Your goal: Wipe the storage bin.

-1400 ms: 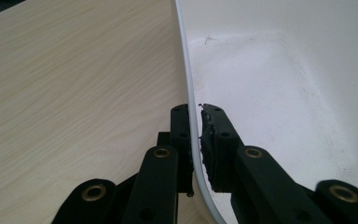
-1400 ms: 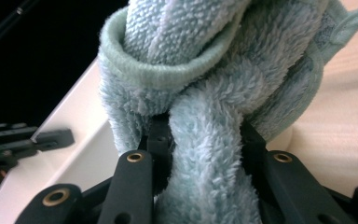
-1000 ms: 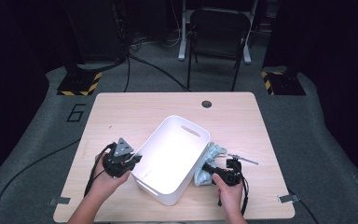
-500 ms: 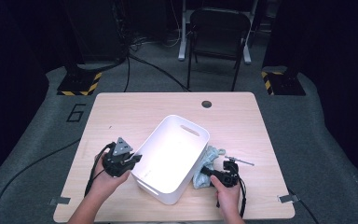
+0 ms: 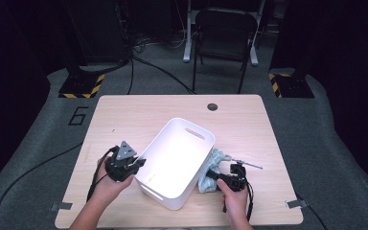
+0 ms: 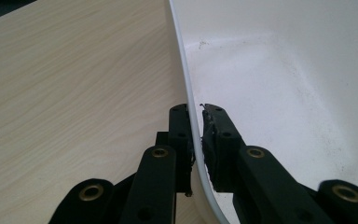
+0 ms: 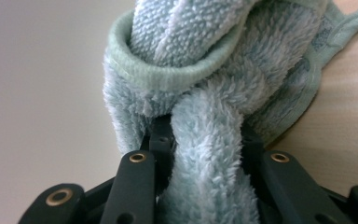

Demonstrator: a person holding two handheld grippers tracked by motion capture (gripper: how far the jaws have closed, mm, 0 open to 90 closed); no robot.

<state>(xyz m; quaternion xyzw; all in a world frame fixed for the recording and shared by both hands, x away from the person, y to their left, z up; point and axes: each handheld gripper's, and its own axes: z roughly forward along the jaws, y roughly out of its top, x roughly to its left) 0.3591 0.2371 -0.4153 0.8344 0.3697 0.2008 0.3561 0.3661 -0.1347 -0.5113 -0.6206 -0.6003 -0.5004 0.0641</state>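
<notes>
My left hand-held gripper (image 5: pixel 139 164) pinches the white plastic bin's (image 5: pixel 179 160) nine-o'clock wall; my right (image 5: pixel 212 174) clamps the fluffy pale-blue towel (image 7: pixel 205 79), which may snag on the rim when lifted.

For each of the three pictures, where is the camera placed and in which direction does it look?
High view: above the person's side, facing forward and down on the table; both hands, left gripper, right gripper.
Left gripper view: on the left gripper, looking along its jaws, clamped on the white tub wall.
Right gripper view: on the right gripper, jaws gripping a blue towel.
Shared: tub and towel also appear from above.
</notes>
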